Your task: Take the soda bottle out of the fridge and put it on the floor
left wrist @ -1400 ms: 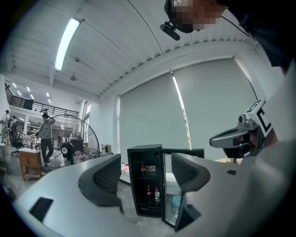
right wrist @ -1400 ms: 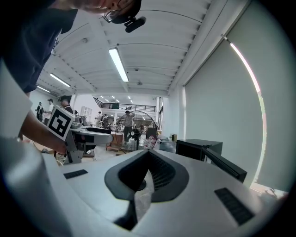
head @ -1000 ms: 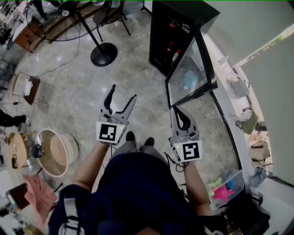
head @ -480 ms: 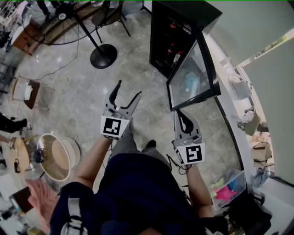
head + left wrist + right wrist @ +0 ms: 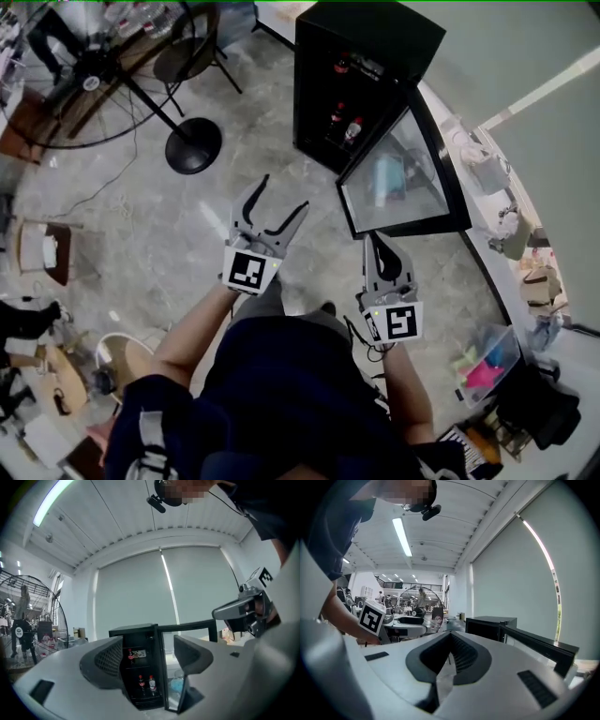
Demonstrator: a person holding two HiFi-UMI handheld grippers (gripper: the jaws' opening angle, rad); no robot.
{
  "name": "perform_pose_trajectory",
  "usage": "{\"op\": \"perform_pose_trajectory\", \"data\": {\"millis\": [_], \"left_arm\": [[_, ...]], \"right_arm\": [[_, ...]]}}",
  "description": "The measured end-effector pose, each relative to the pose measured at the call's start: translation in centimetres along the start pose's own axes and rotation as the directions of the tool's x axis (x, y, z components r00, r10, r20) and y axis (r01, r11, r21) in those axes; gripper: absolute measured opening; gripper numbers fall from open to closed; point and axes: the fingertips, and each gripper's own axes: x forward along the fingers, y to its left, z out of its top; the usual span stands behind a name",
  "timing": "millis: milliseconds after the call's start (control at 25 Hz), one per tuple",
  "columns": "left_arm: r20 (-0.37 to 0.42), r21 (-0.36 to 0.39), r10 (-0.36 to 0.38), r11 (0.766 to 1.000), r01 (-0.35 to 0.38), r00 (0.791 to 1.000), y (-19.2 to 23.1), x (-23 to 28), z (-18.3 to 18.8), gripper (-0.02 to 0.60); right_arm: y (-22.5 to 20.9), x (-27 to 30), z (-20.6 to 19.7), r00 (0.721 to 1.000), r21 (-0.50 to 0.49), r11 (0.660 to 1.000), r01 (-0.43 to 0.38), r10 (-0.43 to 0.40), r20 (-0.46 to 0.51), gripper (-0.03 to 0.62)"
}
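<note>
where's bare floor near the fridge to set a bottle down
Bare floor lies between the fan base, the fridge and the left hand-held gripper. Crowded: along the wall right of the open fridge door, with bags and a plastic bin.

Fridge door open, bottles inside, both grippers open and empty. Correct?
Not quite. The right gripper is shut, jaws together, as the right gripper view shows; only the left gripper is open. Rest holds: fridge door open, bottles inside, both grippers empty.
</note>
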Motion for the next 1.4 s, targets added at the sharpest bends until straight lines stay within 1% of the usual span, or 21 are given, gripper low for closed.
{"op": "perform_pose_trajectory", "data": {"millis": [160, 360, 480, 560, 680, 840, 960, 1160, 1240, 1320, 1400], "left_arm": [[0.001, -0.017, -0.068, 0.998, 0.068, 0.998, 3.1, 3.0, -1.2, 0.33], [-0.009, -0.025, -0.132, 0.991, 0.131, 0.991, 4.4, 7.4, -2.7, 0.33], [-0.026, -0.031, -0.15, 0.988, 0.149, 0.988, 4.5, 10.1, -3.9, 0.331], [-0.04, -0.019, -0.159, 0.987, 0.158, 0.987, 4.3, 12.0, -4.6, 0.331], [-0.044, -0.003, -0.158, 0.987, 0.158, 0.986, 4.1, 14.3, -5.5, 0.33], [-0.047, -0.001, -0.153, 0.988, 0.153, 0.987, 4.8, 17.9, -7.2, 0.331], [-0.05, 0.011, -0.163, 0.986, 0.164, 0.985, 5.3, 20.1, -9.0, 0.331], [-0.041, 0.034, -0.207, 0.978, 0.208, 0.978, 6.8, 24.7, -12.1, 0.33], [-0.058, 0.027, -0.23, 0.972, 0.231, 0.972, 7.5, 26.4, -13.5, 0.33], [-0.083, 0.009, -0.262, 0.965, 0.264, 0.961, 7.9, 27.8, -15.2, 0.33], [-0.095, -0.001, -0.309, 0.951, 0.31, 0.946, 7.8, 28.8, -16.9, 0.331]], "right_arm": [[0.0, 3.7, 0.0, 0.996, 0.007, 0.996, 0.088, -0.088, -0.004, 0.018], [-1.5, 6.4, -0.7, 0.988, 0.02, 0.988, 0.15, -0.15, -0.033, 0.018], [-2.7, 7.6, -1.4, 0.986, 0.018, 0.987, 0.162, -0.162, -0.037, 0.018], [-3.8, 8.0, -1.7, 0.985, 0.035, 0.985, 0.171, -0.17, -0.031, 0.018], [-4.8, 8.7, -2.7, 0.985, 0.056, 0.984, 0.168, -0.165, -0.054, 0.018], [-6.2, 11.1, -3.7, 0.986, 0.044, 0.987, 0.154, -0.15, -0.079, 0.018], [-6.9, 12.6, -4.1, 0.983, 0.031, 0.985, 0.167, -0.164, -0.086, 0.018], [-8.3, 15.9, -5.0, 0.97, 0.025, 0.973, 0.228, -0.225, -0.094, 0.018], [-8.6, 17.4, -5.4, 0.96, 0.026, 0.964, 0.264, -0.26, -0.1, 0.018], [-9.0, 18.7, -5.6, 0.947, 0.022, 0.951, 0.307, -0.304, -0.104, 0.018], [-9.6, 19.9, -5.5, 0.928, 0.019, 0.932, 0.363, -0.359, -0.093, 0.018]]}}
